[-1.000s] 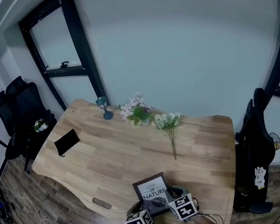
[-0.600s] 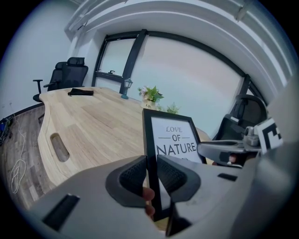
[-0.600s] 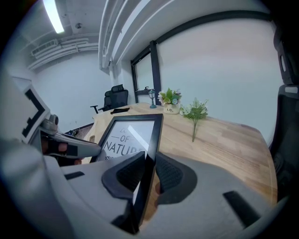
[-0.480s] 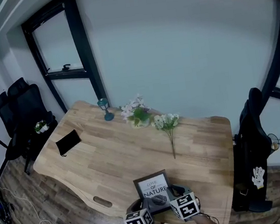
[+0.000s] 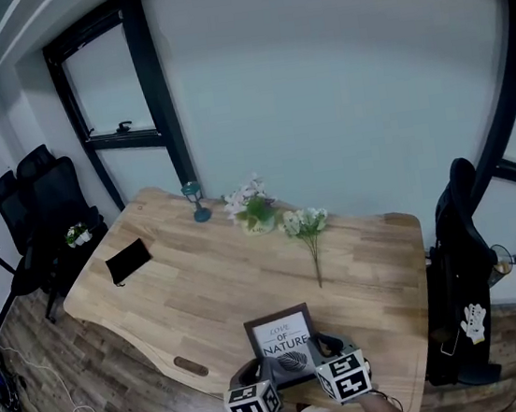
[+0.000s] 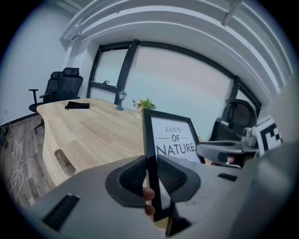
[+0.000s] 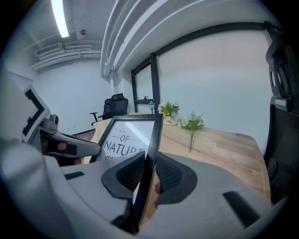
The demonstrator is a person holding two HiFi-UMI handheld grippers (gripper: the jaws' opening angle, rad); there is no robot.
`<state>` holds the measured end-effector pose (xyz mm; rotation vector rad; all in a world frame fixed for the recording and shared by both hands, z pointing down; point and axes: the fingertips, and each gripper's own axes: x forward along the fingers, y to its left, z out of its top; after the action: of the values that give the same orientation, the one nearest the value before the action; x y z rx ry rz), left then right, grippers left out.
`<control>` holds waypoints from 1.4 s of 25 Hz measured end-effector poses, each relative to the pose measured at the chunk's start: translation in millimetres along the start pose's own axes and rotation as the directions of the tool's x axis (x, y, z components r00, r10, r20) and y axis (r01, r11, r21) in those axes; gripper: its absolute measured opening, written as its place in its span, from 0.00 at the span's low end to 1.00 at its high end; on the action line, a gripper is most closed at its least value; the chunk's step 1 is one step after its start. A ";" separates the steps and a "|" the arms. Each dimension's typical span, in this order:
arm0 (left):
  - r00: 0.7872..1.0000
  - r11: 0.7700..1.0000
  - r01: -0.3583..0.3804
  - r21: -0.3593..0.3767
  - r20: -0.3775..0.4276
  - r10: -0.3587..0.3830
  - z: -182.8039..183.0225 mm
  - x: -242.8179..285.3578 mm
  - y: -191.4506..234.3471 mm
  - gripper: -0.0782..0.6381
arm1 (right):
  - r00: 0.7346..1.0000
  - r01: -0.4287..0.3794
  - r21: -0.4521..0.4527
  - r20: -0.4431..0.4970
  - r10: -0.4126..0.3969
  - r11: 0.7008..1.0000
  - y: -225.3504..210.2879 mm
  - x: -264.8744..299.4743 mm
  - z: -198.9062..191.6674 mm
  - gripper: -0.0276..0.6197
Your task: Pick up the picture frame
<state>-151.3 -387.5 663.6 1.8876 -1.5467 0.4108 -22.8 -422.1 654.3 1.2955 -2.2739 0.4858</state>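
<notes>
Evidently the picture frame (image 5: 280, 339) is light, stiff and probably glazed, so its black side rails look like the safest hold. The left claw (image 6: 150, 175) pinches its left rail and the right claw (image 7: 148, 172) its right rail, both low down. The frame stands tilted between them over the counter's (image 5: 203, 292) near edge.

The head view looks steeply down on the whole wooden table (image 5: 230, 279) from above; both gripper views sit low, close behind their jaws, facing across it; all three share the picture frame (image 5: 282, 338)
</notes>
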 end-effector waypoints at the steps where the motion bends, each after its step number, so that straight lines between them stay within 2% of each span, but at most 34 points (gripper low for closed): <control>1: 1.000 1.000 0.003 0.005 0.011 -0.003 2.1 -11.3 -0.4 0.20 | 1.000 0.002 -0.003 0.012 -0.002 1.000 6.6 -8.9 3.8 0.16; 8: 0.997 0.999 0.015 0.036 0.073 -0.017 12.4 -69.6 -7.6 0.20 | 0.996 0.012 -0.022 0.089 -0.010 1.000 37.2 -58.1 23.4 0.16; 15: 0.989 0.998 0.017 0.062 0.143 -0.025 -7.6 -131.0 -32.8 0.20 | 0.986 0.019 -0.055 0.168 -0.010 0.998 59.8 -123.9 14.9 0.16; 35: 0.969 0.993 0.041 0.108 0.239 -0.066 6.5 -204.6 -61.0 0.20 | 0.955 0.051 -0.068 0.295 -0.029 0.996 84.5 -201.4 38.4 0.16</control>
<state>-146.0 -233.2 515.9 2.1188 -1.6527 0.2454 -16.3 -259.6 503.6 1.4544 -2.4727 0.2003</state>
